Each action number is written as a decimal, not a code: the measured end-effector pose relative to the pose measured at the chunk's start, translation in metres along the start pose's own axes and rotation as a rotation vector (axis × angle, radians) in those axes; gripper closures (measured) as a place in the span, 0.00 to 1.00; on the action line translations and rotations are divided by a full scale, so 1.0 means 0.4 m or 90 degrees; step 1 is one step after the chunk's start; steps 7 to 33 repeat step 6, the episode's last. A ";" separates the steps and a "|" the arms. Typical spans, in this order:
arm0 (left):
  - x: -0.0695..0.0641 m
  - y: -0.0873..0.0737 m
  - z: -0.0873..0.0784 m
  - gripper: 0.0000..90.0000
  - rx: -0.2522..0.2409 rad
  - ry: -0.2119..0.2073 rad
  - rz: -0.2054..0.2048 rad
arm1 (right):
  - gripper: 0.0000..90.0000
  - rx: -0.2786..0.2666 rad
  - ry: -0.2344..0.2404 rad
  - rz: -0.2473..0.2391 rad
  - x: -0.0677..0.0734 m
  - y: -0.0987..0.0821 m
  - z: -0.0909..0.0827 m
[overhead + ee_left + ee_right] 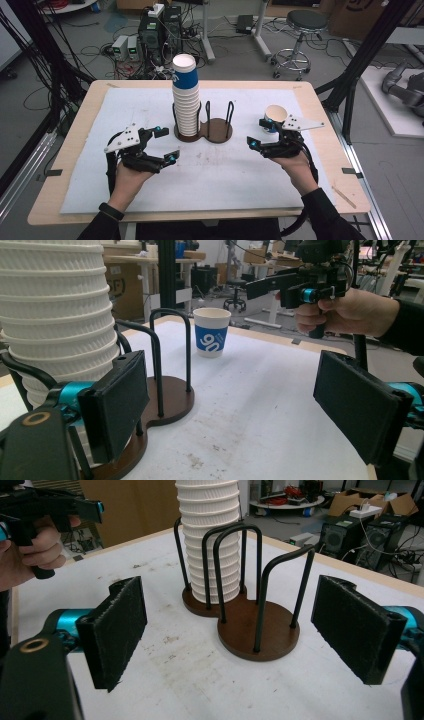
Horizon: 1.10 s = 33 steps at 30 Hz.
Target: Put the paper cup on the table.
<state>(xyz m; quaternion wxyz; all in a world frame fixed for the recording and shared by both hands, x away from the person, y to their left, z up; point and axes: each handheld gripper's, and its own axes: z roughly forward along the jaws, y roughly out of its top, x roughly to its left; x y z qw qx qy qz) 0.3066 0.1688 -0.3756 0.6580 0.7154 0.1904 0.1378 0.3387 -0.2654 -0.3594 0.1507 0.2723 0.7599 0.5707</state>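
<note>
**A:** Where do your two grippers stand?

**B:** Your left gripper (pixel 166 144) hovers over the white mat (pixel 150 190), just left of the cup holder (pixel 216 131), toward the table's (pixel 60 205) near-left quarter. Its jaws stand apart with nothing between them; in the left gripper view the two black pads frame bare mat. Your right gripper (pixel 259 134) hangs toward the table's right edge, jaws likewise released and empty; in the right gripper view its pads (pixel 117 630) flank the holder without touching it.

**A:** And the cups?

**B:** The tall stack of cups (pixel 185 97) stands upright in the holder's left bay, inside the black wire loops, near the middle of the table toward its far edge. The uppermost cup shows a blue band; the ones beneath show ribbed white rims. The holder's right bay (pixel 260 630) is a bare brown disc with its wire hoops.

**A:** Is any cup apart from the stack?

**B:** Yes. A single cup (pixel 212 331), white with a blue label, stands upright on the mat well to the right of the holder, just beyond your right gripper. Neither gripper touches it.
</note>
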 end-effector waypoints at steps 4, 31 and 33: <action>0.001 0.001 0.000 0.16 0.000 0.000 0.000 | 0.17 -0.001 0.002 -0.002 -0.001 0.000 -0.001; 0.002 0.001 0.001 0.16 -0.001 0.001 0.001 | 0.17 -0.002 0.001 -0.001 -0.001 0.000 -0.001; 0.002 0.001 0.001 0.16 -0.001 0.001 0.001 | 0.17 -0.002 0.001 -0.001 -0.001 0.000 -0.001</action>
